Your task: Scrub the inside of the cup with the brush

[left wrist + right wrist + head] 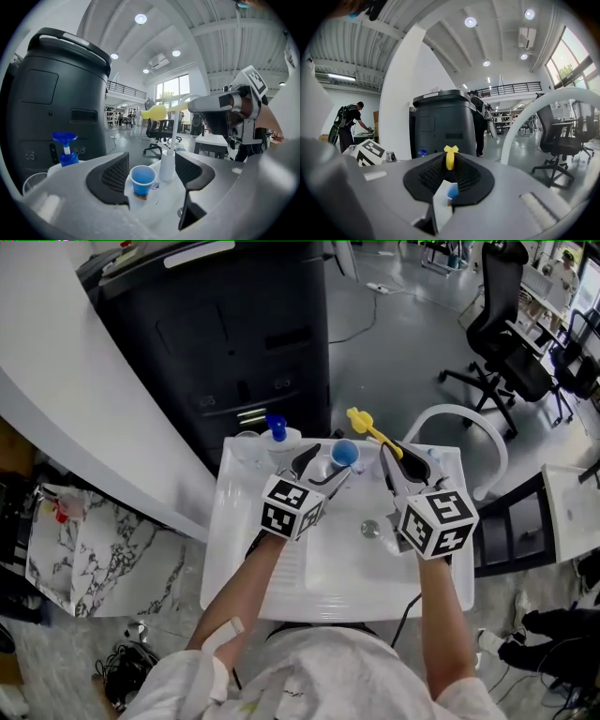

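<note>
Two grippers share this: my left gripper (151, 174) is spread around the blue cup (142, 180) at lower centre, pads not touching it, and my right gripper (450, 164) pinches the yellow brush (450, 155). I'd close gently at mid-height, keeping the cup upright.

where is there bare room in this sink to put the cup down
Bare: the sink floor in front of the drain, toward the front rim, and its left side. Crowded: the back, around pump bottle, blue cup, brush and faucet.
</note>
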Available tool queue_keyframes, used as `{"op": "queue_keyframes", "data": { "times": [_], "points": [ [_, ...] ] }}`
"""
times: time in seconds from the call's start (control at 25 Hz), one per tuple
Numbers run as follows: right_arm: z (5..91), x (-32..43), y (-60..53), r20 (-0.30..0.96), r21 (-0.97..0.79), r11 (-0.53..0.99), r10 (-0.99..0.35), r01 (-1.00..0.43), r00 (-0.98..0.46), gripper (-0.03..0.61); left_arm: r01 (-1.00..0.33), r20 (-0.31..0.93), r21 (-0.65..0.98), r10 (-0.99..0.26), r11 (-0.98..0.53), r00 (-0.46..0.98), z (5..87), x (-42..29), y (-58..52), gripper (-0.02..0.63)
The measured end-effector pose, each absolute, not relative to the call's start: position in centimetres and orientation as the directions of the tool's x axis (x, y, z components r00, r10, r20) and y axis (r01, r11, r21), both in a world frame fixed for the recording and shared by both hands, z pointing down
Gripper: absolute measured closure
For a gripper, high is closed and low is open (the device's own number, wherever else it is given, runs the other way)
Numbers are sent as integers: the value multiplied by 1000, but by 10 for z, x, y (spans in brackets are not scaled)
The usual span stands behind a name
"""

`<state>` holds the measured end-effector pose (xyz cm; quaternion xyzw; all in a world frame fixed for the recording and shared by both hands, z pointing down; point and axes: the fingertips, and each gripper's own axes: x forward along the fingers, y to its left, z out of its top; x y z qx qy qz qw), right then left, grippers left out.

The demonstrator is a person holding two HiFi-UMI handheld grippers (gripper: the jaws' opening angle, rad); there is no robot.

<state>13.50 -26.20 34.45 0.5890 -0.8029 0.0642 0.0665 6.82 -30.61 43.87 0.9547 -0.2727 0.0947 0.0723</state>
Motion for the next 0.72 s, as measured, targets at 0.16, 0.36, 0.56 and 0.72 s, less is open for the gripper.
{"op": "queue_keyframes", "data": {
  "times": [0.16,0.36,0.56,0.72],
  "points": [
    [347,138,-265,193,-19,304,-933,-952,-302,543,-514,242,117,-478,-849,844,467,82,-315,269],
    [348,144,-273,200,-24,292,-936,-956,-291,543,-508,268,132,-463,-851,845,495,92,-328,245],
    [349,148,-277,205,-18,286,-937,-958,-283,543,-512,287,145,-460,-846,840,516,99,-342,215],
    [351,154,-282,210,-20,275,-939,-961,-273,543,-499,325,133,-438,-856,838,536,107,-350,191]
  ]
}}
